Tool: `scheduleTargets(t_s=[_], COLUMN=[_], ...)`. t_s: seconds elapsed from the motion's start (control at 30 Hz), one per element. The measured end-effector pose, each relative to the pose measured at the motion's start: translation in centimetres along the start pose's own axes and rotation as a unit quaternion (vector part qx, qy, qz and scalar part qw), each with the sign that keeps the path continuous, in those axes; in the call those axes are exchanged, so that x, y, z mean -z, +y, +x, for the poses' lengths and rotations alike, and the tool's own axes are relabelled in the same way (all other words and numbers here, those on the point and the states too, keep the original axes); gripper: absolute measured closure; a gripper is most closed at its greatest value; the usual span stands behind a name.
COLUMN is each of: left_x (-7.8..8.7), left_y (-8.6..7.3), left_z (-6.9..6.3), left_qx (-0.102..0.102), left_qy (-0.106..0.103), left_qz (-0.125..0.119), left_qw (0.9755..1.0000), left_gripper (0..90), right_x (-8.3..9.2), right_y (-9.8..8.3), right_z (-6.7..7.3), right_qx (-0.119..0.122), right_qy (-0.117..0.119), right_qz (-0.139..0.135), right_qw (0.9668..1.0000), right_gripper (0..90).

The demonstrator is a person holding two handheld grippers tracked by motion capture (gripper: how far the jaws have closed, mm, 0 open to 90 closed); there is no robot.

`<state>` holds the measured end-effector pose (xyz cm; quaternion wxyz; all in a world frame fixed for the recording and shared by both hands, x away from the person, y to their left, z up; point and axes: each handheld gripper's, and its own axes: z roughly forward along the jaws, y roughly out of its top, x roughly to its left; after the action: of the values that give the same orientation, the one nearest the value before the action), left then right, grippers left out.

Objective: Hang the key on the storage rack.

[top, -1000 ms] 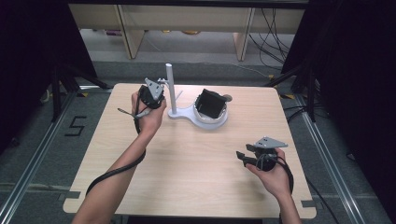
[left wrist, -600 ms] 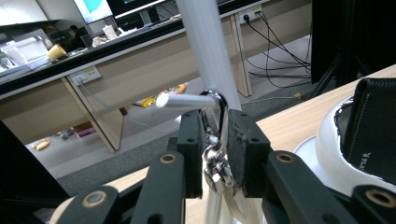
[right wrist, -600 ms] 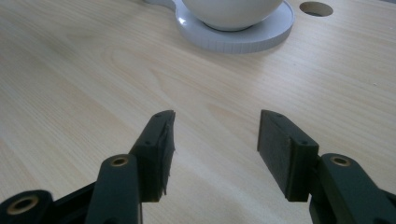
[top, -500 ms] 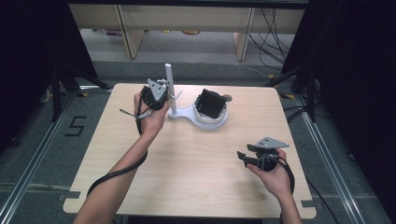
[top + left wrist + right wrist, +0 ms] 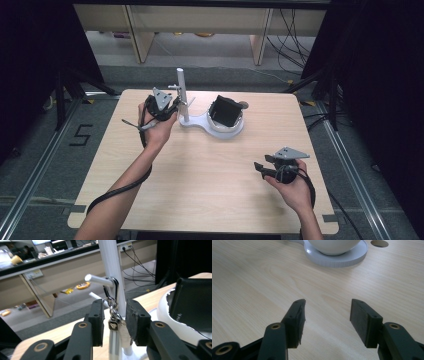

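One keyring (image 5: 113, 312) hangs long-axis vertical from the stand's peg (image 5: 98, 280), between the left tool's (image 5: 114, 323) just-opening jaws, unpinched.

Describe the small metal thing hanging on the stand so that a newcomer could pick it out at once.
Start at the white stand at the table's far edge, left of its bowl. On the upright post a short silver peg sticks out sideways. From it hangs the keyring clip, a small shiny metal chain, dangling between the left gripper's jaws.
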<state>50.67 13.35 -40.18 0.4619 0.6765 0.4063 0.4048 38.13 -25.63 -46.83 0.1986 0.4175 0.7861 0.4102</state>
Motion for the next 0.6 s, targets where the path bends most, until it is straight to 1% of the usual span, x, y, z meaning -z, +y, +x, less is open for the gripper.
scheduleTargets(t_s=[0.07,0.13,0.23,0.27,0.3,0.33,0.37,0.4,0.43,0.47,0.5,0.53,0.57,0.6], left_x=[0.3,0.6,1.1,1.2,1.5,1.7,1.9,2.1,2.3,2.7,3.0,3.4,3.8,4.5], left_y=[-0.2,-0.3,-0.4,-0.4,-0.5,-0.6,-0.7,-0.8,-1.1,-1.3,-1.7,-2.2,-2.8,-3.8], left_z=[0.1,0.2,0.3,0.4,0.5,0.5,0.6,0.6,0.6,0.6,0.6,0.6,0.6,0.6], left_qx=[0.003,0.004,0.006,0.003,0.006,0.007,0.008,0.006,0.007,0.005,0.0,-0.005,-0.003,0.003], left_qy=[-0.004,-0.007,-0.01,-0.013,-0.016,-0.018,-0.02,-0.025,-0.033,-0.039,-0.047,-0.059,-0.069,-0.077], left_qz=[0.002,0.002,0.001,0.0,0.0,-0.001,0.001,0.004,0.008,0.01,0.015,0.018,0.021,0.026], left_qw=[1.0,1.0,0.9999,0.9999,0.9999,0.9998,0.9998,0.9997,0.9994,0.9992,0.9988,0.9981,0.9974,0.9967], left_gripper=[64.9,64.3,63.2,62.8,62.3,61.6,61.1,59.6,57.8,56.5,54.4,52.3,50.7,48.7], right_x=[0.1,0.1,0.1,0.1,0.1,0.0,0.1,0.1,0.1,-0.1,0.0,0.0,-0.1,-0.1], right_y=[0.0,0.0,0.0,0.0,0.0,0.0,0.0,0.0,-0.1,-0.1,-0.1,-0.2,-0.3,-0.4], right_z=[0.0,-0.1,-0.1,0.0,0.0,0.0,0.0,0.0,0.1,0.0,0.0,0.0,0.0,0.0], right_qx=[-0.004,0.0,-0.001,-0.001,-0.001,-0.002,-0.001,-0.001,-0.006,-0.004,-0.002,-0.001,-0.004,-0.004], right_qy=[0.002,-0.002,-0.002,-0.002,-0.002,-0.003,-0.002,-0.002,-0.002,0.006,0.0,-0.002,-0.002,-0.004], right_qz=[0.005,0.003,0.002,0.003,0.003,-0.002,0.002,0.002,0.003,-0.002,0.001,0.001,-0.003,-0.003], right_qw=[1.0,1.0,1.0,1.0,1.0,1.0,1.0,1.0,1.0,1.0,1.0,1.0,1.0,1.0], right_gripper=[47.0,47.0,47.0,46.9,46.9,46.9,47.0,46.9,46.9,46.9,46.9,46.8,46.8,46.8])
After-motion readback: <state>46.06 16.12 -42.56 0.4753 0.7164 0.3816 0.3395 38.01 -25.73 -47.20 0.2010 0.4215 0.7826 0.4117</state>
